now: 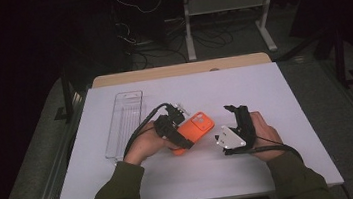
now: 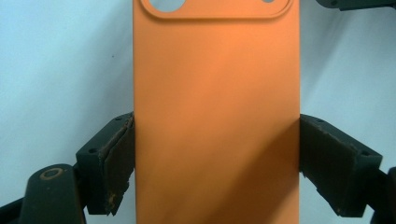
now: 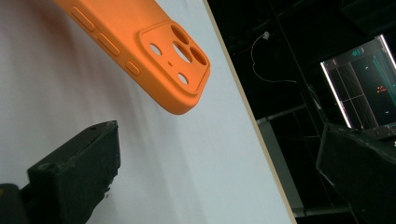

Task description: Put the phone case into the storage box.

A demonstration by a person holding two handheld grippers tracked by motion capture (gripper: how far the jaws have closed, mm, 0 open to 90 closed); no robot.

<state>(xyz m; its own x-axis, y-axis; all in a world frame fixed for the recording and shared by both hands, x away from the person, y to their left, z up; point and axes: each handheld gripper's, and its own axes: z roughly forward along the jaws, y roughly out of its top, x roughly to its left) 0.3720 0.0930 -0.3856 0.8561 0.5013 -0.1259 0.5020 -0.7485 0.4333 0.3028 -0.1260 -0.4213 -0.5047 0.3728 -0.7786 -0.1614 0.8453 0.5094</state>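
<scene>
Table (image 1: 233,173): white top, pale wooden edge at the far side, mostly bare.
Room: dark; tangled cables and a white frame's legs (image 1: 267,29) on the floor beyond the table.
Tray (image 1: 125,120): clear plastic, long and narrow, lying flat at the table's left part, just left of the left hand.
Phone case (image 1: 195,126): orange, near the table's middle, camera end pointing away and to the right, raised off the white top at that end.
Left gripper (image 1: 183,125): clamped on the phone case, one pad on each long edge.
Right gripper (image 1: 233,110): jaws spread wide, nothing between them, just right of the phone case and apart from it.
High view: both hands, olive sleeves, tray, a cable looping from the left gripper.
Left gripper view: back of the phone case (image 2: 215,116) close up, pads (image 2: 119,158) pressed to both edges, worn and ragged at their rims; camera cutout at the top.
Right gripper view: phone case (image 3: 149,51) from the side, with side buttons, lens holes and its shadow on the table (image 3: 187,177); gripper (image 3: 219,163) gaping; a lit screen (image 3: 364,84) off in the dark room.
</scene>
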